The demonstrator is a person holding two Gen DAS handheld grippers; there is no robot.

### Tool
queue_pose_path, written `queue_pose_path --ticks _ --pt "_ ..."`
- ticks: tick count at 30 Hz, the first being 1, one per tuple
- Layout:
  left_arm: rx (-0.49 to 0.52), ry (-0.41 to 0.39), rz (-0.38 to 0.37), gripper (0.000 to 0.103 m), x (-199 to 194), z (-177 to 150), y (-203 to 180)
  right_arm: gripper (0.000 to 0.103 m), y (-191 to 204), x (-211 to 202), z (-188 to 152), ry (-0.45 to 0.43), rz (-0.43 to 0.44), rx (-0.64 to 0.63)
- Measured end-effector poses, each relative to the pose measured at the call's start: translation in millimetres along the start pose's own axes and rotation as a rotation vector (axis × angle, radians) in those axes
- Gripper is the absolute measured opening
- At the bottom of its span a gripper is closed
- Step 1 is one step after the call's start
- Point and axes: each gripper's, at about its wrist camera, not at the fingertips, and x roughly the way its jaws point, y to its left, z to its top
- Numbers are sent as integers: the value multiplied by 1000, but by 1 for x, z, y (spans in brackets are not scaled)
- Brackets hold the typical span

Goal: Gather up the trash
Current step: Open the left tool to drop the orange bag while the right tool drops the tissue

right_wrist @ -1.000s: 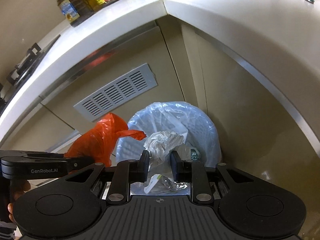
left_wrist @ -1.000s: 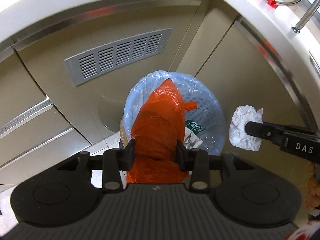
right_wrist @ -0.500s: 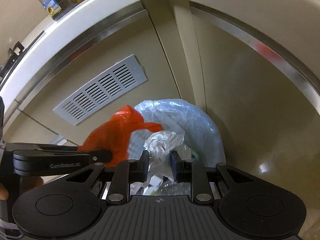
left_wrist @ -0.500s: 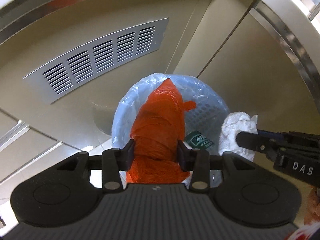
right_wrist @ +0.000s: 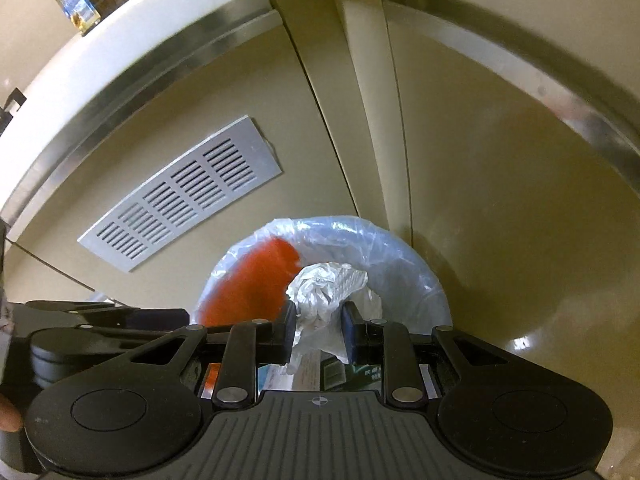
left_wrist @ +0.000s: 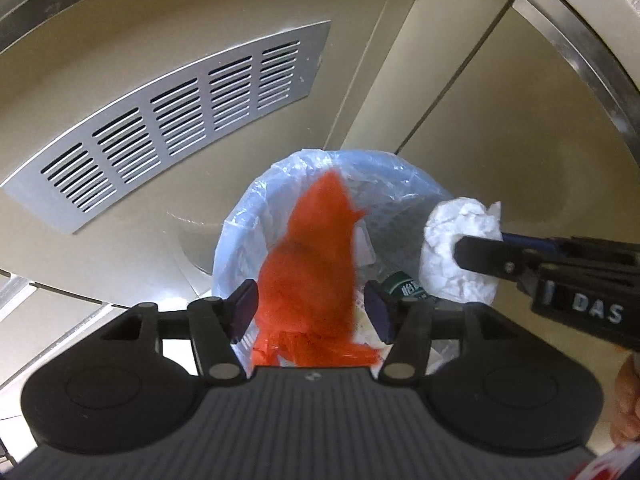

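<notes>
Over the bin, the opening left tool frees an upright orange bag.

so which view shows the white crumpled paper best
The left wrist view: the white crumpled paper shows nearly whole, side on, beside the bin. In the right wrist view the paper sits between the opening jaws of the right hand-held gripper, partly hidden.

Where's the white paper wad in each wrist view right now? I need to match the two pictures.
Left wrist: the white paper wad is at the right, beside the bin's rim, at the tip of the right gripper that reaches in from the right edge.
Right wrist: the wad is at centre, between the fingers, over the bin.
Shared landmark: the grey vent grille, upper left of the bin in both.
</notes>
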Motion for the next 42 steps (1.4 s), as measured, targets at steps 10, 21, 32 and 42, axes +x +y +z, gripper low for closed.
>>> queue_pose_path --ticks 10,21,32,42 --pt "3 -15 -12 54 -16 -5 5 47 0 3 3 8 -6 -9" --pt "-3 -14 -12 40 -24 -9 4 47 -3 0 -1 56 -50 -54" --pt "9 -39 -31 40 -62 -7 -12 54 9 -35 -2 53 -45 -57" --pt "24 -67 -19 40 -105 -13 -16 63 21 -81 -3 16 -9 -12"
